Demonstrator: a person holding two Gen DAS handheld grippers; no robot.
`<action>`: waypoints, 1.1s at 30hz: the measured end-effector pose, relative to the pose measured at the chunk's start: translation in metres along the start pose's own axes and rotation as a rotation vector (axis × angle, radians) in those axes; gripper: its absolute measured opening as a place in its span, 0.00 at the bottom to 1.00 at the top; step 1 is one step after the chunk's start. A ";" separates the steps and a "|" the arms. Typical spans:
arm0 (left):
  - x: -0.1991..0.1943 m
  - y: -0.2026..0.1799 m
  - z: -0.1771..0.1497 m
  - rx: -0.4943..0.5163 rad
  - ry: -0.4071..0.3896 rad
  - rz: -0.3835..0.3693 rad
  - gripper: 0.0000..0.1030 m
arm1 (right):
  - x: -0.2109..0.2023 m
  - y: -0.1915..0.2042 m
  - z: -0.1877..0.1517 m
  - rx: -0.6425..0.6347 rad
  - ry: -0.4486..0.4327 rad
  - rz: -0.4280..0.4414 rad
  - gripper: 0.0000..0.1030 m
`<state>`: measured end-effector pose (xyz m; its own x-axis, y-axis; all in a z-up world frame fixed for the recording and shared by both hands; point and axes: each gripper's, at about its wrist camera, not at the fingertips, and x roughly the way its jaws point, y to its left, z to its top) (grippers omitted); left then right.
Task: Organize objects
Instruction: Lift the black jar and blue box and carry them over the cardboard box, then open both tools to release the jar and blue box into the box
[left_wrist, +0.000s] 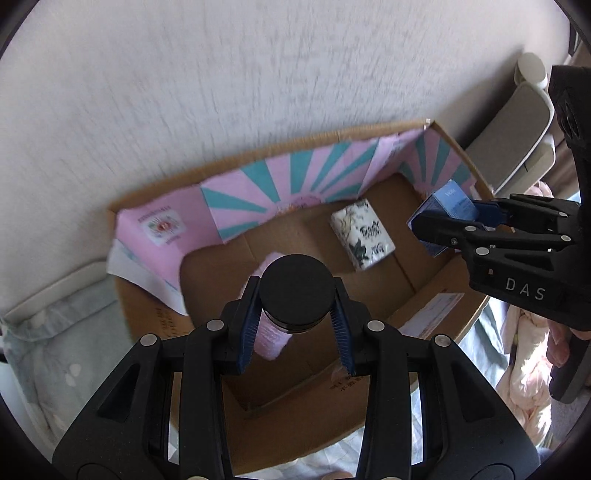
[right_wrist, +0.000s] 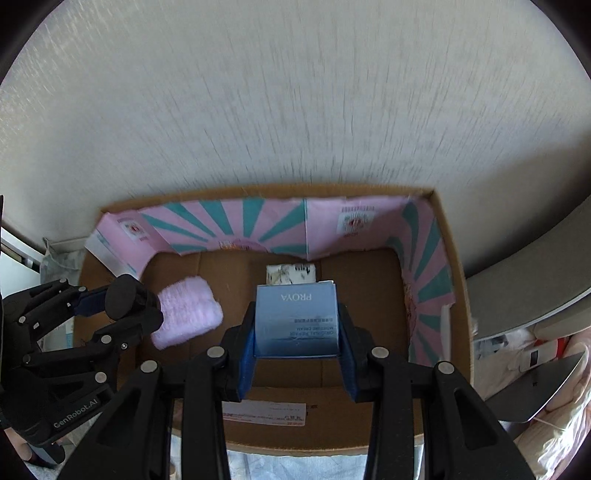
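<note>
Left tool (left_wrist: 295, 317) is gripping the black-lidded jar (left_wrist: 294, 291), right tool (right_wrist: 297, 345) the blue carton (right_wrist: 297, 319); I'm lowering both upright into the cardboard box (right_wrist: 369, 295), clear of the pink towel (right_wrist: 188, 312).

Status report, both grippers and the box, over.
Left gripper shut on black-lidded jar. Right gripper shut on blue carton. Both above cardboard box; pink towel, patterned pack inside.

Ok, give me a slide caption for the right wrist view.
Right gripper holds a blue Proya box over the cardboard box; left gripper carries a black-lidded jar.
</note>
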<state>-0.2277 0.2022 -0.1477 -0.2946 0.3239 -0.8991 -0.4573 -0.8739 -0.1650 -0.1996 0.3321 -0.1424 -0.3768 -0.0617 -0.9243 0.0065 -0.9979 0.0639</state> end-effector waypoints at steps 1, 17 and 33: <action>0.003 -0.001 -0.002 0.004 0.008 0.000 0.32 | 0.003 -0.001 -0.001 0.002 0.008 0.001 0.34; 0.005 -0.006 0.000 0.047 0.059 0.010 0.40 | 0.020 -0.006 0.011 0.027 0.066 0.039 0.70; -0.011 0.003 -0.008 0.005 0.016 -0.033 1.00 | 0.016 -0.003 0.016 0.015 0.068 0.038 0.99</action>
<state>-0.2197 0.1930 -0.1417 -0.2654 0.3468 -0.8996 -0.4705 -0.8610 -0.1931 -0.2203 0.3345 -0.1516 -0.3131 -0.1012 -0.9443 0.0053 -0.9945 0.1048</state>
